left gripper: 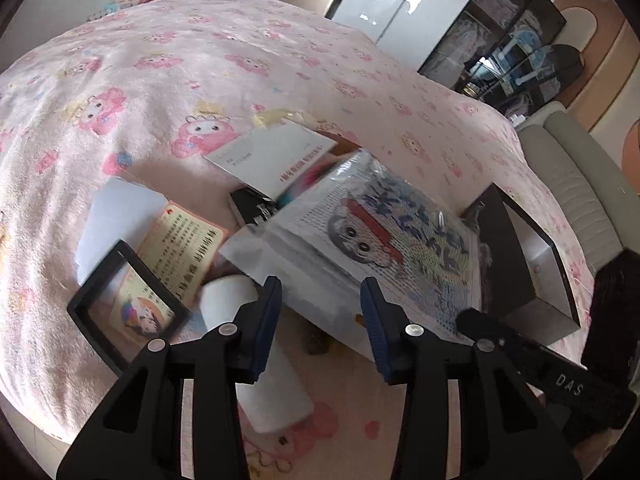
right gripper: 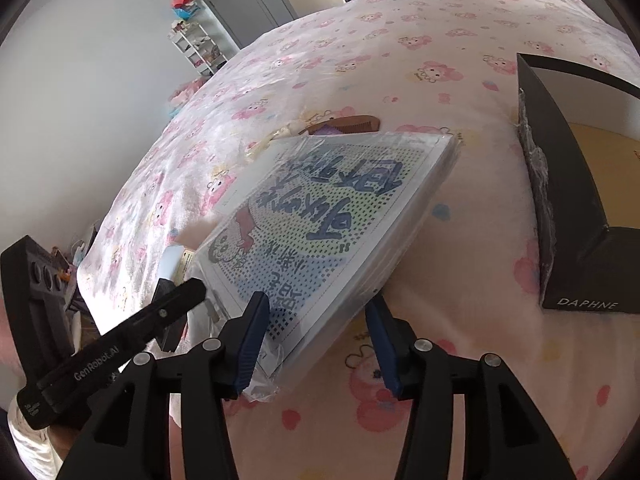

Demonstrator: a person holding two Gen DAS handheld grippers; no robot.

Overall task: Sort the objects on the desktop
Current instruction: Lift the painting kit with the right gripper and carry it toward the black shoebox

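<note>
1. Right hand-held gripper [right gripper: 318, 338]: the jaws are set apart around the near corner of a plastic-wrapped picture kit [right gripper: 320, 224]. The left blue pad [right gripper: 252, 344] lies on the kit's printed face; the right pad sits beneath the lower edge. Whether both pads press firmly on it cannot be told.
2. Left hand-held gripper [left gripper: 322, 322]: the jaws stand wide apart with nothing between them. It hovers just above the near edge of the same picture kit [left gripper: 372, 248].
3. Picture kit: tilted, its near corner raised off the pink cartoon-print blanket [right gripper: 460, 340]. The wrap is wrinkled, and a dotted cartoon design shows through it.
4. Left of the kit, in the left wrist view: a white roll [left gripper: 276, 384] beneath the left finger, a black-framed picture [left gripper: 128, 308], an orange printed card [left gripper: 180, 256] and a white sheet [left gripper: 116, 220].
5. Right of the kit: an open black box [right gripper: 576, 184] marked DAPHNE, standing apart from the kit.
6. Behind the kit: a white box [left gripper: 272, 156], tilted, and a wooden comb [right gripper: 348, 124] lying on the blanket.
</note>
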